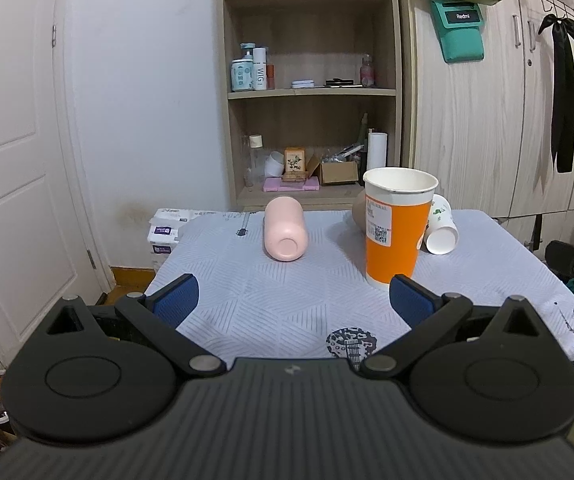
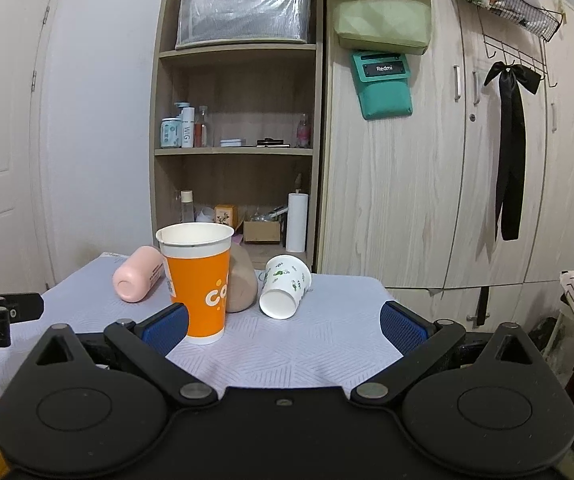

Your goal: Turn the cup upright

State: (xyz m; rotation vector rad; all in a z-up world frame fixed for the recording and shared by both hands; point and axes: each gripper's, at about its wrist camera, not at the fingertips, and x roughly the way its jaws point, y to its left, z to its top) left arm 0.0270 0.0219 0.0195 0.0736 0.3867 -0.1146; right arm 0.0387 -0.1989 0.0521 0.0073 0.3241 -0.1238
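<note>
Both grippers empty and spread wide; I'm at the approach step, with cups still lying down ahead.

My left gripper (image 1: 292, 300) is open over the near edge of the surface (image 1: 287, 300), with the pink cup (image 1: 285, 234) lying on its side ahead and slightly left of it, base toward me. My right gripper (image 2: 283, 326) is likewise open; just ahead of its left finger stands the orange cup (image 2: 197, 284), already upright. Ahead, near centre, the small white cup (image 2: 285, 286) lies tipped, its base toward me, with a brown cup (image 2: 241, 284) on its side between the two. Next, I judge, one gripper must advance, straddle a fallen cup's wall, close, then rotate it onto its base without knocking the orange cup.
</note>
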